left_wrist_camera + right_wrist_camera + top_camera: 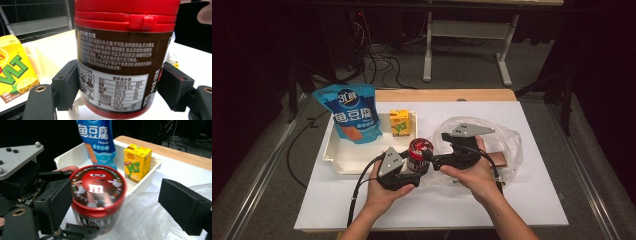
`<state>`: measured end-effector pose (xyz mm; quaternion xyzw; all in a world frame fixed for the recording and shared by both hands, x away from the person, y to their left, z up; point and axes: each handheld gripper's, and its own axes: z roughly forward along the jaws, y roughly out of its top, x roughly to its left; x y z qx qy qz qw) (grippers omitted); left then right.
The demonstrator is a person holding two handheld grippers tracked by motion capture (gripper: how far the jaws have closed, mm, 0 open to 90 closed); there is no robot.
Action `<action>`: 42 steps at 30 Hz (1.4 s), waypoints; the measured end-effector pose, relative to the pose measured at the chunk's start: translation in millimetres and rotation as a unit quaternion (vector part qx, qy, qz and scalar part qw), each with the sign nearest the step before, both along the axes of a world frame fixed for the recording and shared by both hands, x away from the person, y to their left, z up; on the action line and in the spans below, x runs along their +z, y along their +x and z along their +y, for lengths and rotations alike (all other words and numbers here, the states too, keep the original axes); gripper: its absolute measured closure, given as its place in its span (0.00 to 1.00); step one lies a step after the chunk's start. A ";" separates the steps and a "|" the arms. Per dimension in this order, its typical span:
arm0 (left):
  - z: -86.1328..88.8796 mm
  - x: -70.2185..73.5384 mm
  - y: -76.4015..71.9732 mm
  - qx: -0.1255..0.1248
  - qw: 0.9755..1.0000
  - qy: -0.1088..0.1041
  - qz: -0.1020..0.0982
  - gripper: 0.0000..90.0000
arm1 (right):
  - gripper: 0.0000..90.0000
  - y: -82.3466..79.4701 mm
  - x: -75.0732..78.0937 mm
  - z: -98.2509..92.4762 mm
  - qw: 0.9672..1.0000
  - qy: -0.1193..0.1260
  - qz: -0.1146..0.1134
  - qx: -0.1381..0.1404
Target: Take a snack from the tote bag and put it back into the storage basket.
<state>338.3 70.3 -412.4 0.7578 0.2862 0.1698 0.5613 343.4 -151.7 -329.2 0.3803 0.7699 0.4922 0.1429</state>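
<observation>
A red-lidded chocolate candy jar [419, 154] stands upright at the white tray's front right corner. My left gripper [411, 167] reaches in from the lower left and is shut on the jar's body. In the left gripper view both black pads [67, 85] press on the sides of the jar [120, 50]. My right gripper [433, 159] comes from the right. In the right gripper view its jaws [121, 207] are open, with the jar [97, 195] close beside the left pad [56, 205] and well apart from the right one.
A white tray [343, 162] at the left holds a blue snack pouch [349, 112] and a yellow drink carton [399, 122]. A crumpled clear plastic bag [507, 140] lies under the right hand, with a flat brownish pack [498, 160] in it. The table's front edge is near the forearms.
</observation>
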 end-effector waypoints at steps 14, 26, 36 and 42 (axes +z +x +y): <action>19.7 -0.9 9.1 0.021 1.000 -0.016 0.006 0.30 | 0.14 2.1 -14.1 -28.9 0.999 -0.006 0.003 -0.042; 39.0 -3.1 18.2 0.051 0.998 -0.027 0.011 0.30 | 0.15 -3.4 -34.3 -66.3 0.997 -0.001 0.009 -0.082; 53.6 -8.1 25.2 0.077 0.997 -0.024 0.013 0.30 | 0.16 -14.3 -49.1 -92.9 0.994 -0.004 0.006 -0.111; 61.0 -11.4 29.8 0.087 0.996 -0.026 0.016 0.30 | 0.16 -21.6 -58.1 -105.1 0.992 -0.003 0.008 -0.125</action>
